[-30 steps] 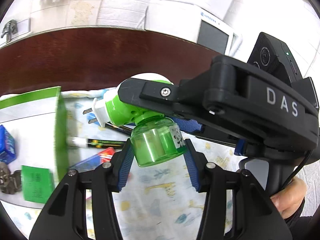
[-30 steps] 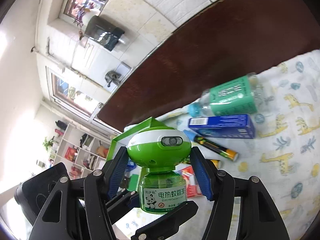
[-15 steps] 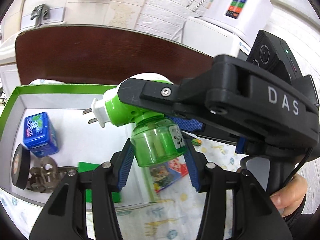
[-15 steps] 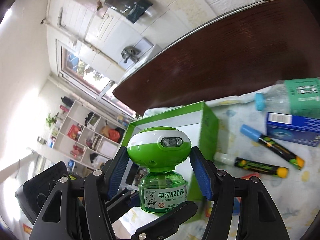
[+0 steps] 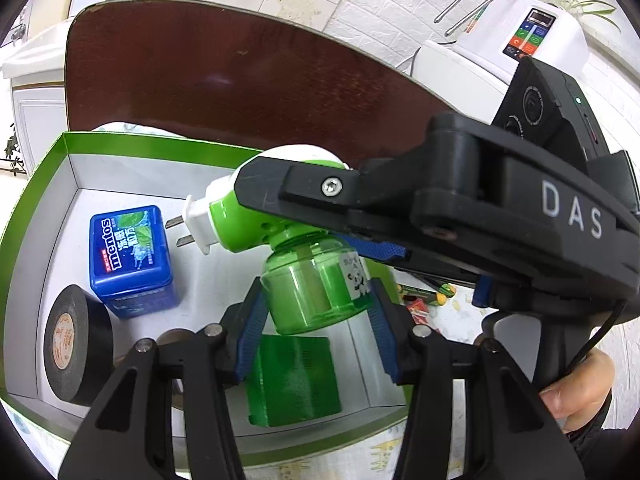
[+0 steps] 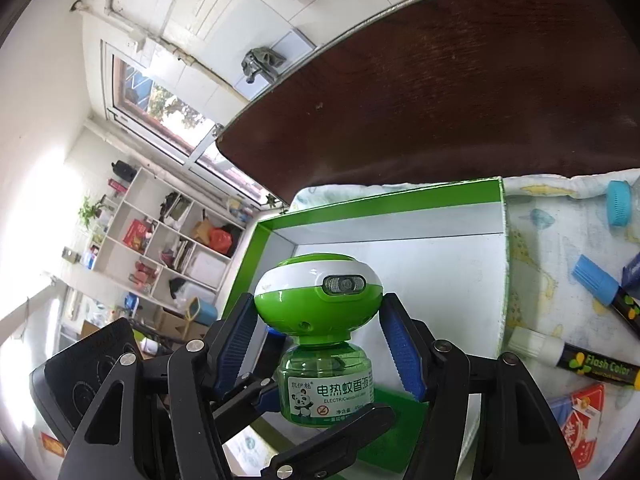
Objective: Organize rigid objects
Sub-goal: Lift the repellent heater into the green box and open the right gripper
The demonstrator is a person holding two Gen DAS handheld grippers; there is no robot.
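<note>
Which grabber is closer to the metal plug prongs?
Right. The right gripper clamps the green head that the plug prongs stick out of; the left gripper clamps the bottle below it, farther from them.

You see one green plastic mosquito-repellent heater with a clear green bottle (image 5: 312, 296), one green-rimmed cardboard box (image 5: 132, 146), one blue Mentos tin (image 5: 130, 254), one roll of black tape (image 5: 74, 344), one green block (image 5: 294, 380) and two blue-capped markers (image 6: 600, 284).

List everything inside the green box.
Inside the green box: a blue Mentos tin, a black tape roll and a green block. The grippers and repellent hide anything else.
</note>
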